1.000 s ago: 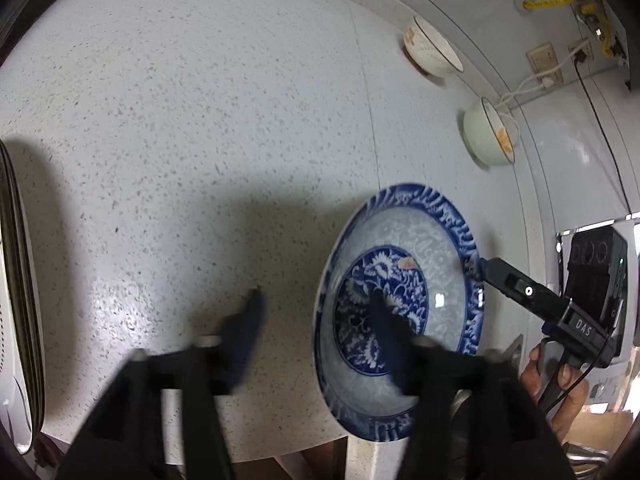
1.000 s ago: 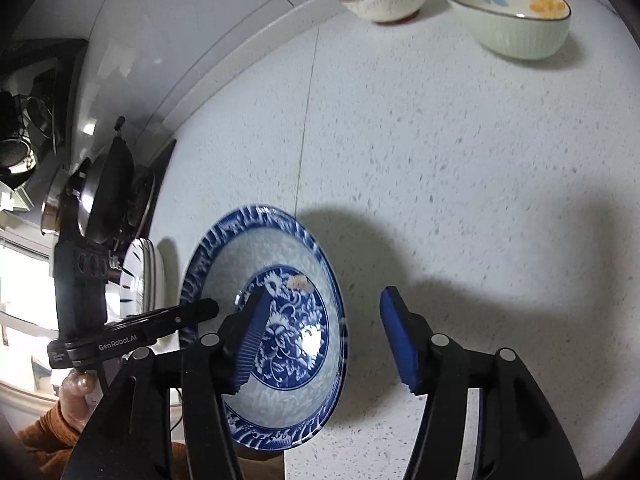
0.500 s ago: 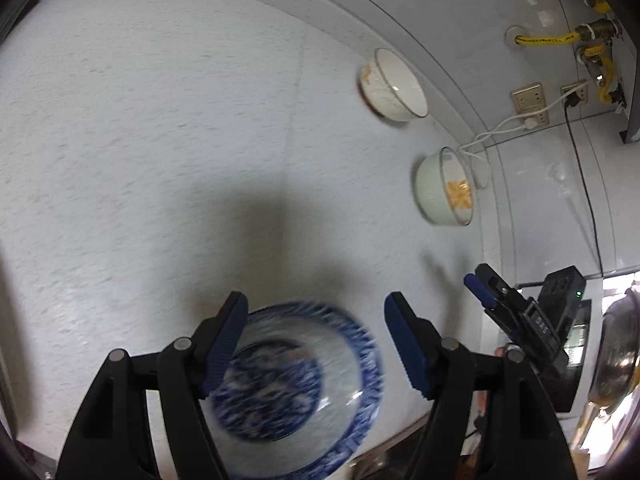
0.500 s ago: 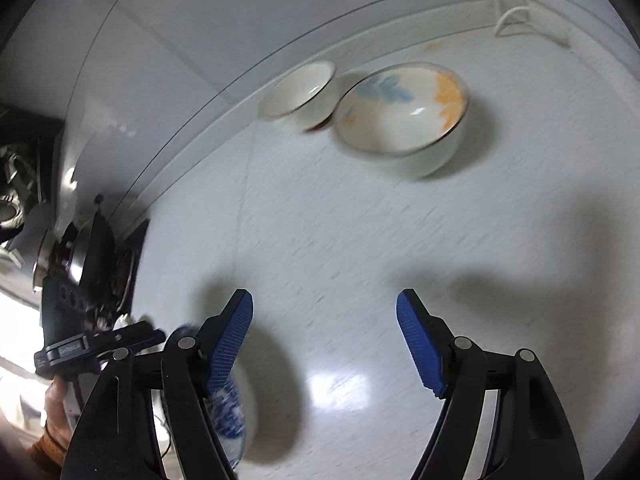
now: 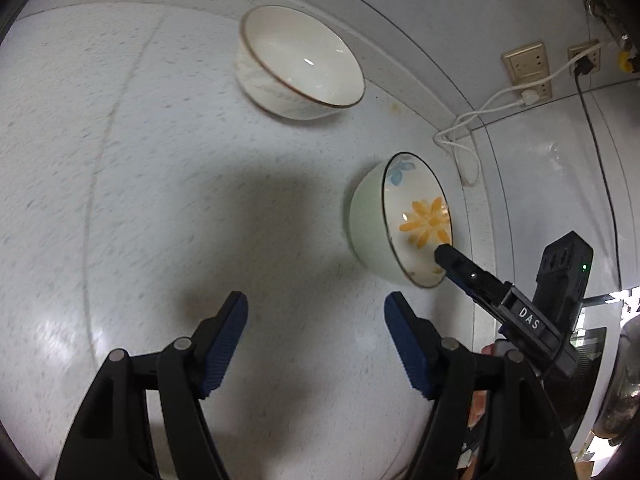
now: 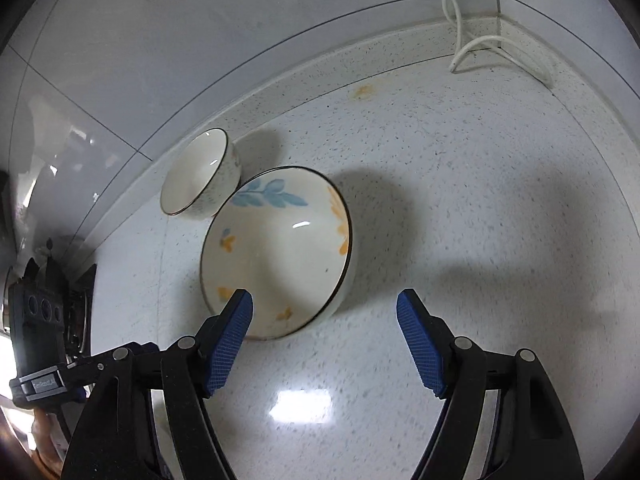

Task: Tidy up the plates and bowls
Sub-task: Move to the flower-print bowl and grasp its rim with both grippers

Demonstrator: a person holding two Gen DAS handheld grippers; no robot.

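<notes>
Bare counter (image 6: 480,208) beside bowls (image 6: 276,256)

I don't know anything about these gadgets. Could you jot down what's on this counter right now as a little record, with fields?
Surface: speckled white countertop against a tiled wall
Flowered bowl: pale green outside, orange and blue flowers inside, upright
Plain bowl: white with a thin dark rim, upright, near the wall
Spacing: in the left view, the two bowls stand apart
Left gripper: open, nothing between its blue pads
Right gripper: open, empty, flowered bowl just ahead of it
Wall: sockets with a white cable trailing onto the counter
</notes>
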